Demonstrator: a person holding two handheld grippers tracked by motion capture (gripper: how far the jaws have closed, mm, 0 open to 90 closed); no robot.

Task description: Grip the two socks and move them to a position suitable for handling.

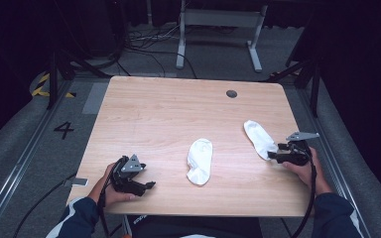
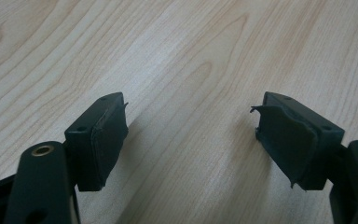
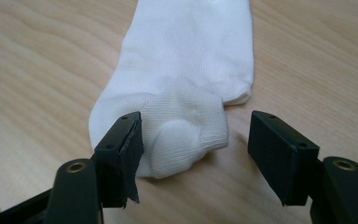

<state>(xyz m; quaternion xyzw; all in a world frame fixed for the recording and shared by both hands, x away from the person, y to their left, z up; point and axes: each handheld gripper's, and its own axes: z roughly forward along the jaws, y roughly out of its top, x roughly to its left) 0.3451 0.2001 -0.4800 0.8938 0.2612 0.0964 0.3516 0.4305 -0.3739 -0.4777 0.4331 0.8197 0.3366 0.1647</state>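
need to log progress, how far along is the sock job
Early. Nothing looks done: the two white socks lie flat and apart on the table, one in the middle, one at the right. In hand: the right gripper stands open around the heel end of the right sock, with no grip yet. The left gripper is open over bare wood. Left: grasping, and whatever follows with both socks.

Two socks on the table (image 1: 154, 114): one sock (image 1: 199, 161) lies near the middle in front of me, the other sock (image 1: 259, 138) well off to its right, with my right gripper (image 1: 274, 155) at its near end. My left gripper (image 1: 149, 185) rests at the near left.
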